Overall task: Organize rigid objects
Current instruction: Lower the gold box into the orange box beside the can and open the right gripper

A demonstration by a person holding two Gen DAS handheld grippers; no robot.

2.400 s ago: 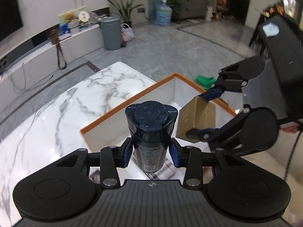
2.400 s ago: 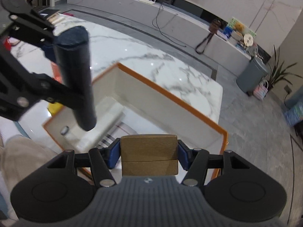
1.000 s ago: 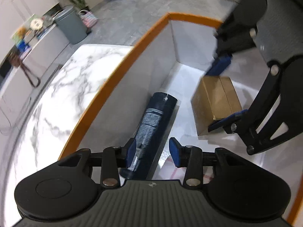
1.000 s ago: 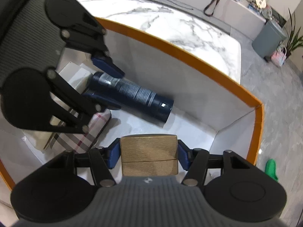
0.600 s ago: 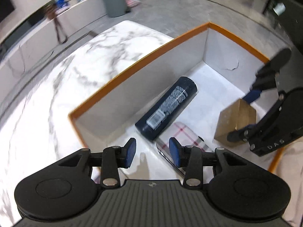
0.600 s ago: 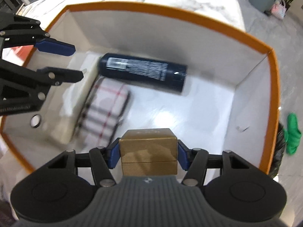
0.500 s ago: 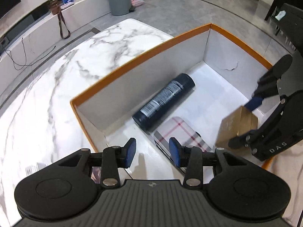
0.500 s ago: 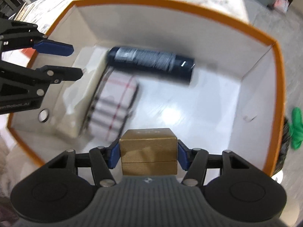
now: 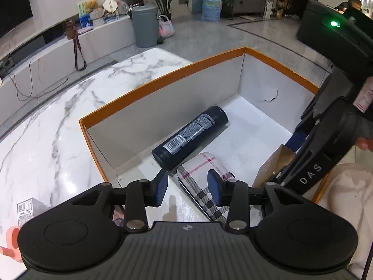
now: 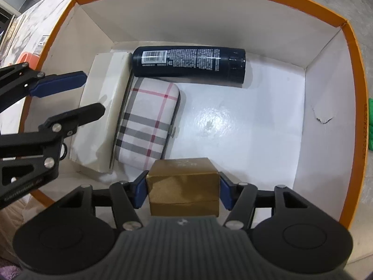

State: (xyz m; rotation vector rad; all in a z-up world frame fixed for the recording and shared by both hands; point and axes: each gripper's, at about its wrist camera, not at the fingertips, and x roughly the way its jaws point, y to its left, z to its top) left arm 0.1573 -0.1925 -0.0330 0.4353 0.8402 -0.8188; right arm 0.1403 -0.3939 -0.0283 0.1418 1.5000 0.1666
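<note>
A big white box with an orange rim stands on the marble table. Inside it a dark blue bottle lies on its side along the far wall. A plaid case lies beside it, next to a flat white box. My left gripper hangs open over the box's left end with nothing between its fingers. My right gripper is shut on a gold carton, held low over the near side of the box's floor.
The marble tabletop runs left of the box. On it stand a small barcoded carton and a pink-orange object. A person's hand and pale clothing are at the right. The box floor's right half is bare.
My left gripper let go of the blue bottle, which now lies in the box, then drew back and up. My right gripper rolled, still gripping the gold carton over the box.
</note>
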